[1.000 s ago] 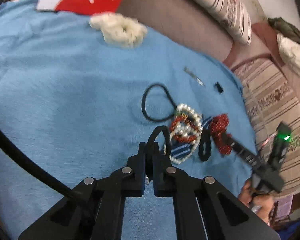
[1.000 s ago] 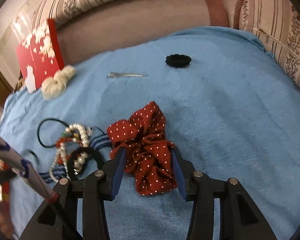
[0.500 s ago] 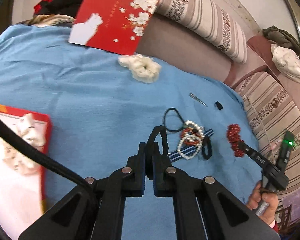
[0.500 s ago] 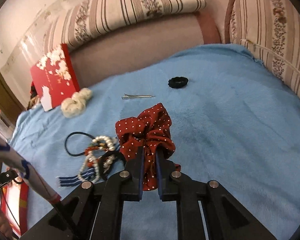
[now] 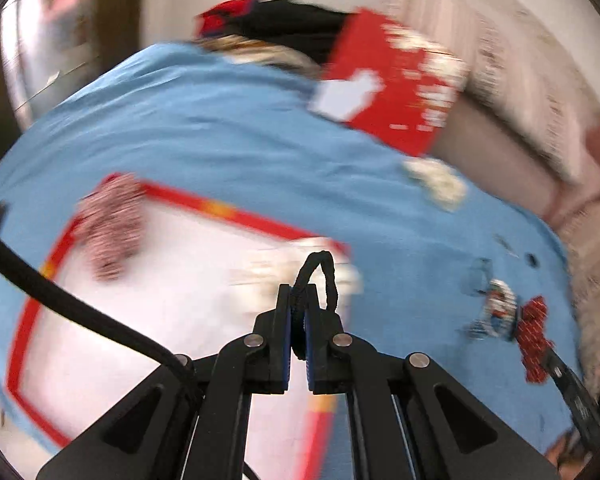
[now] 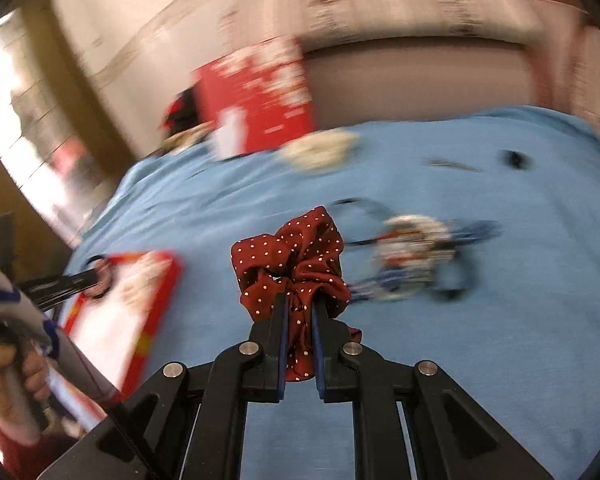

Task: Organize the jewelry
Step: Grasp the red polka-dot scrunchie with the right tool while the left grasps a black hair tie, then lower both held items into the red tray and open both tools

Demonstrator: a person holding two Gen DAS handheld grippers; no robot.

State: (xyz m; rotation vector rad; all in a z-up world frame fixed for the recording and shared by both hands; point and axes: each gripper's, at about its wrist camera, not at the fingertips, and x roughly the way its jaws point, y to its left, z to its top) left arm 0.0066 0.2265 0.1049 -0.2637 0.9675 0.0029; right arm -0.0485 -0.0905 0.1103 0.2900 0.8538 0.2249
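Observation:
My left gripper (image 5: 299,292) is shut on a black hair tie (image 5: 320,270), whose loop sticks up between the pads. It hangs over the white box with a red rim (image 5: 188,200); a pink patterned scrunchie (image 5: 112,232) lies inside. In the right wrist view, my right gripper (image 6: 299,304) is shut on a dark red polka-dot scrunchie (image 6: 292,252), held above the blue blanket (image 6: 500,340). Right of it lies a pile of bead bracelets (image 6: 412,248). The left gripper (image 6: 96,276) shows at the box's far corner.
A red lid with white flowers (image 6: 256,96) leans against the sofa back. A cream scrunchie (image 6: 320,148), a metal hair clip (image 6: 454,165) and a small black tie (image 6: 514,159) lie on the blanket. A person's hand (image 6: 4,368) holds the left tool. Both views are blurred.
The right gripper closed on the polka-dot scrunchie and lifted it off the blanket. Both grippers swung left toward the box, the left one carrying the black tie over it.

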